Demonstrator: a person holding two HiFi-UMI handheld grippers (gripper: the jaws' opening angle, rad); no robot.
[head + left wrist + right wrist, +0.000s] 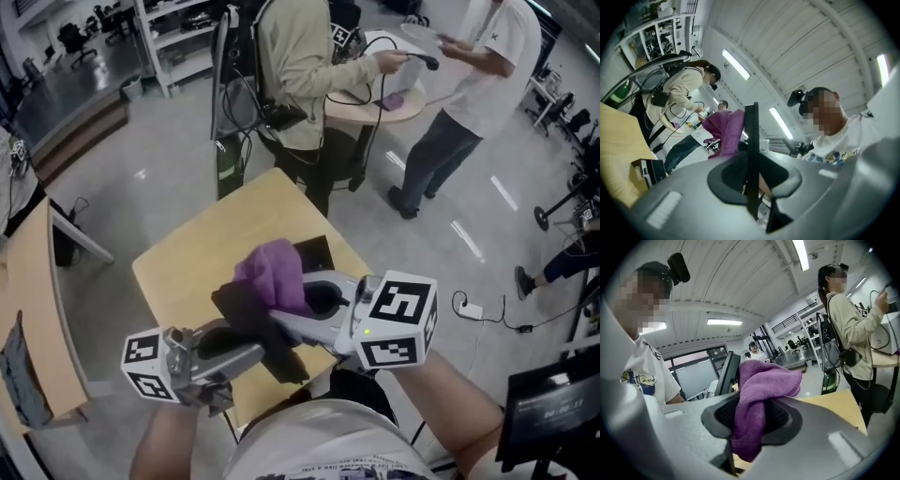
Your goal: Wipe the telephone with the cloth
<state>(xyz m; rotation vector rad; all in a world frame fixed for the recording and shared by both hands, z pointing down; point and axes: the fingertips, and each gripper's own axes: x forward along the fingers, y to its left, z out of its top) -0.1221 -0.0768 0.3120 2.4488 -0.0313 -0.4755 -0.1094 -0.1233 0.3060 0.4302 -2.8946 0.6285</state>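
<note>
Purple cloth (761, 390) in right gripper (754, 420) touches telephone (751, 150) in left gripper (752, 183).

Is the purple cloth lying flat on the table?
No, the purple cloth is pinched between the jaws of the right gripper, not lying on the wooden table.

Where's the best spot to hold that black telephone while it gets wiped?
Probably near one end, jaws pressing its two broad faces, coming from the left like the left hand-held gripper does. The telephone is a thin flat slab standing edge-on, so the rest is free for the purple cloth.
</note>
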